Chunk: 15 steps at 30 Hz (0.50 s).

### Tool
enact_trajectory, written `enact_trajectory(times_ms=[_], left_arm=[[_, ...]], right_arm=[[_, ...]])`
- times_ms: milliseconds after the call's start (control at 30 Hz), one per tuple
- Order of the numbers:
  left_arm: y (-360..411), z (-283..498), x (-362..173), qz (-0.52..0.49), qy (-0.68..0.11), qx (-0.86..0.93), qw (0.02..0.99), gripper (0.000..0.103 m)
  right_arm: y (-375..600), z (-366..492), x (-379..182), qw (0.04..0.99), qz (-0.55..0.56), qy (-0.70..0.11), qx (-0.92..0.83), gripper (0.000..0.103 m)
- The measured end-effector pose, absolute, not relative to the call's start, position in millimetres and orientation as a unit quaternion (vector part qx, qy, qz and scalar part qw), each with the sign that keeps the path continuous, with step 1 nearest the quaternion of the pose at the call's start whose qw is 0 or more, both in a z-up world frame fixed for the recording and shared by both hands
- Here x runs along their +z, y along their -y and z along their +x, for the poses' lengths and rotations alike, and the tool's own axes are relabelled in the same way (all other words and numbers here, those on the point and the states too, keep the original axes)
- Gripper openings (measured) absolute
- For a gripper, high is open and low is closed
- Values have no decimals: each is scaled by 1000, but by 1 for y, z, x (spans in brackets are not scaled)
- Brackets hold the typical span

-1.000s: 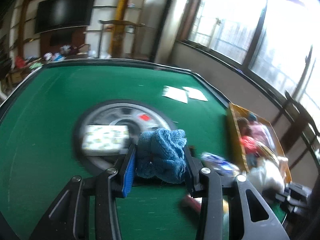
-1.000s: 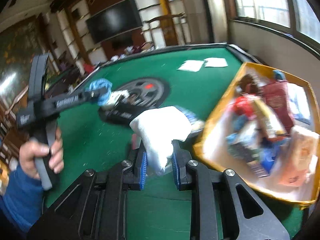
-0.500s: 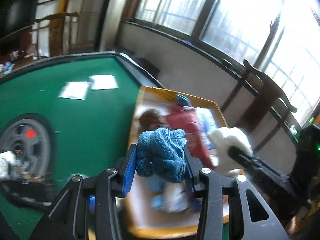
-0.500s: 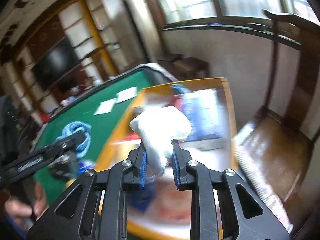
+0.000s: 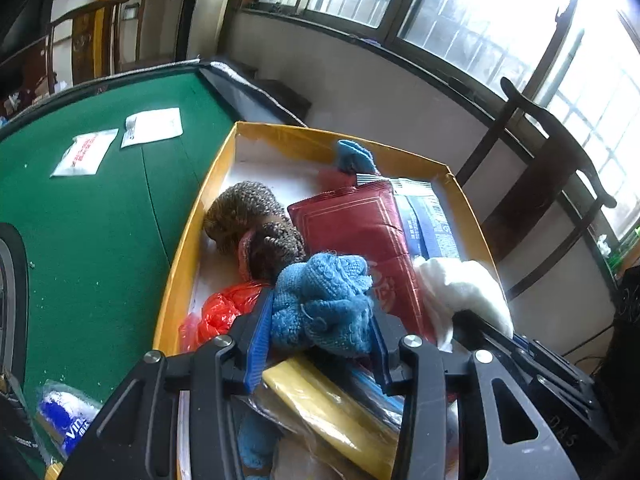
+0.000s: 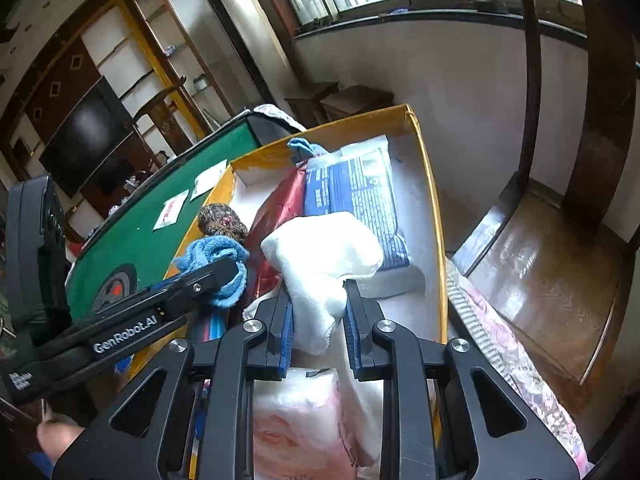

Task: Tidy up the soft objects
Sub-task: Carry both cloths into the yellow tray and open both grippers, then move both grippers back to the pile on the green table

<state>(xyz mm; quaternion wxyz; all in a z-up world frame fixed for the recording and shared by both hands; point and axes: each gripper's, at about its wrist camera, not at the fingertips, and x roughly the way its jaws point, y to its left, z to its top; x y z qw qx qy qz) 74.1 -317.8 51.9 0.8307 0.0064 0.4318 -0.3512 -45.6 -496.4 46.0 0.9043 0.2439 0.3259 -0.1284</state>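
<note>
Green felt covered the bench (image 5: 92, 216) at far left, w/ two flat paper packets (image 5: 120, 140) lying on it, well apart from the action. Beside it sat the yellow-rimmed box (image 5: 188, 236), already crowded w/ a brown knitted bundle (image 5: 252, 224), a red pouch (image 5: 352, 224) and a blue-printed pack (image 6: 352, 196). Over the box, the left gripper (image 5: 320, 344) had its fingers (image 5: 258, 344) pressed on a blue knitted cloth (image 5: 324, 300), bunched and bulging above the pads. To its right, the right gripper (image 6: 318, 320) held a white folded cloth (image 6: 320, 264) above the box interior; its fingers were opening, cloth between them and, as far as the right wrist view showed, touching both pads. Both cloths looked light, limp and compressible, so prob. no breakage risk. They'd likely sag or snag on the pads at release. Best hold seemed a pinch across the thick bunched middle, not a loose edge.
</note>
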Motion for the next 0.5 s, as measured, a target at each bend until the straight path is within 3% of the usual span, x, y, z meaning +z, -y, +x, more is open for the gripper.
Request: enact_trajectory(times_ms=[33, 100, 200, 267, 500], left_arm=[[320, 74, 53, 8, -430, -353, 831, 46], [320, 72, 54, 9, -428, -355, 831, 50], [319, 69, 57, 7, -424, -353, 834, 55], [320, 66, 60, 11, -423, -349, 836, 60], [289, 45, 82, -14, -402, -351, 846, 60]], right_arm=[[496, -45, 45, 903, 245, -329, -128, 28], [496, -46, 44, 901, 247, -331, -130, 46], [495, -47, 47, 906, 236, -324, -137, 64], [491, -53, 53, 915, 219, -305, -150, 64], [480, -77, 75, 939, 170, -225, -196, 64]])
